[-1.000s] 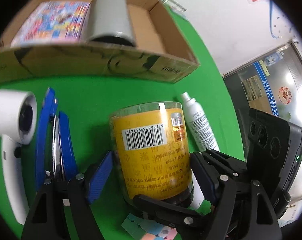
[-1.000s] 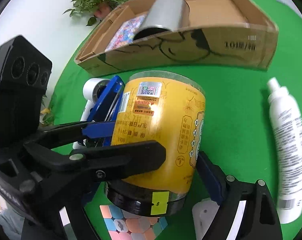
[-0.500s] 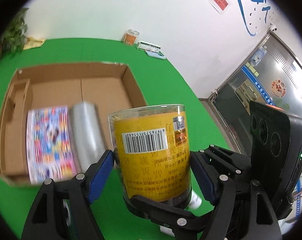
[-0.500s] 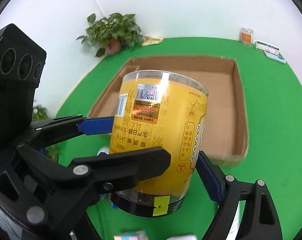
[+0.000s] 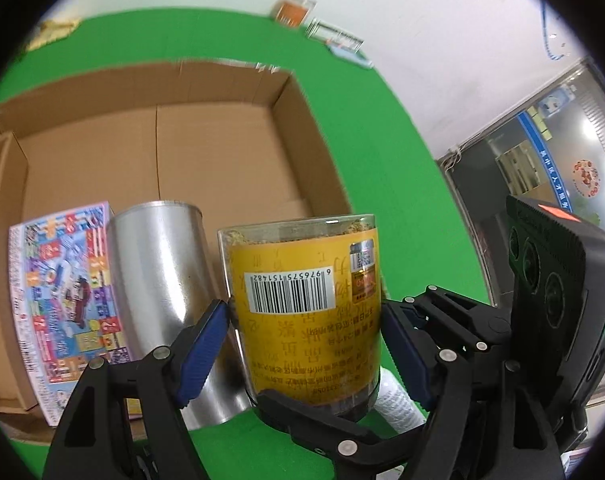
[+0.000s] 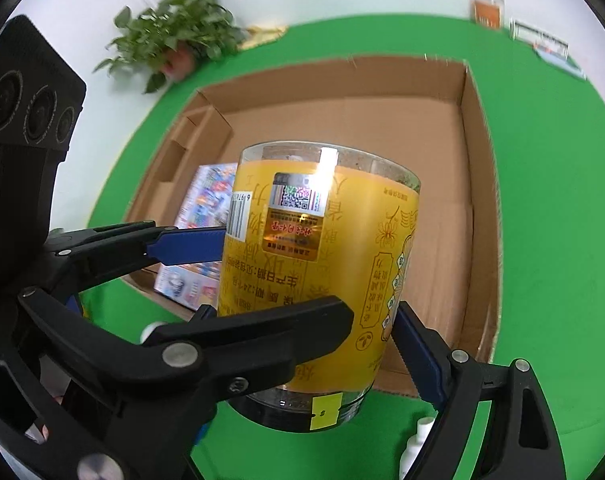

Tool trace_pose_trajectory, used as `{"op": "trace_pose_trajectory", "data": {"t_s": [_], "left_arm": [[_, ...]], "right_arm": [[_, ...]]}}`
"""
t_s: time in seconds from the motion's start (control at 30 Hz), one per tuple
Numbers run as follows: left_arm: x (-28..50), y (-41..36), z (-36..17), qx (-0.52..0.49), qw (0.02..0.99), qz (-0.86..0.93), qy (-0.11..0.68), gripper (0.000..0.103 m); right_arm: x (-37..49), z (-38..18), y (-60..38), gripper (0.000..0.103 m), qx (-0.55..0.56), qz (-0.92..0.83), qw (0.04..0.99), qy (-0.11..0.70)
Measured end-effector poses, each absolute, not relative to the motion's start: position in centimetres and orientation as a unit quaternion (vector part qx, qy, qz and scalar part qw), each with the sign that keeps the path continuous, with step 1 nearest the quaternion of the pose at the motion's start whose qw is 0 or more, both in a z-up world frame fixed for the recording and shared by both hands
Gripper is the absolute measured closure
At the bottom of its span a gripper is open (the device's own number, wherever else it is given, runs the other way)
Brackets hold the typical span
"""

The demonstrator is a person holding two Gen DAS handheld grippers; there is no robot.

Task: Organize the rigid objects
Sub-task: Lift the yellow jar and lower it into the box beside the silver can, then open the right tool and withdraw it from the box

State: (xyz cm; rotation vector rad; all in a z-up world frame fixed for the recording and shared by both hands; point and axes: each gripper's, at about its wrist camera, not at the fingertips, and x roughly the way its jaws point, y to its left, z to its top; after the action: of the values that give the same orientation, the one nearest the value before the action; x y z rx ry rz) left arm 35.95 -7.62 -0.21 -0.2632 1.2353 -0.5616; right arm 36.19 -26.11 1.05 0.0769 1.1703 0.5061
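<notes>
Left wrist view: yellow-labelled jar [image 5: 306, 312] aloft over the cardboard box [image 5: 206, 152], pinched mid-wall by both left gripper [image 5: 302, 344] and right gripper [image 6: 302, 320] fingers, clamped; rigid, slick plastic, probably fairly light, best held there.

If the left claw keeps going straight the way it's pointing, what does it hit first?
Probably bare floor of the cardboard box: the left claw, gripping the yellow jar, points there, with the silver can just left. Depth is unclear.
</notes>
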Motion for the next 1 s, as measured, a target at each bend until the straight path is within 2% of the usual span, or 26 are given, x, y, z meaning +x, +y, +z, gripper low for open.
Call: {"op": "trace_pose_trajectory", "data": {"t_s": [0.33,0.53,0.7,0.83,1.0], "left_arm": [[37.3,-8.8,-3.2,-0.147,0.738,-0.235,0.615,0.029],[37.5,-7.9,-2.3,-0.132,0.751,-0.217,0.609,0.037],[35.6,-5.5,-0.2,-0.128,0.781,-0.218,0.571,0.037],[32.3,-3.6,2.5,-0.110,0.823,-0.205,0.519,0.037],[25.8,-0.6,6.9,-0.091,0.894,-0.158,0.409,0.034]], "right_arm": [[37.2,-2.8,-25.9,0.018,0.028,0.217,0.782,0.583],[37.9,-4.3,-26.3,0.018,0.048,0.208,0.775,0.594],[37.8,-5.1,-25.6,0.015,0.033,0.196,0.779,0.595],[36.7,-4.8,-25.3,0.009,0.032,0.190,0.784,0.590],[30.7,0.3,-26.8,0.009,0.055,0.212,0.843,0.492]]}}
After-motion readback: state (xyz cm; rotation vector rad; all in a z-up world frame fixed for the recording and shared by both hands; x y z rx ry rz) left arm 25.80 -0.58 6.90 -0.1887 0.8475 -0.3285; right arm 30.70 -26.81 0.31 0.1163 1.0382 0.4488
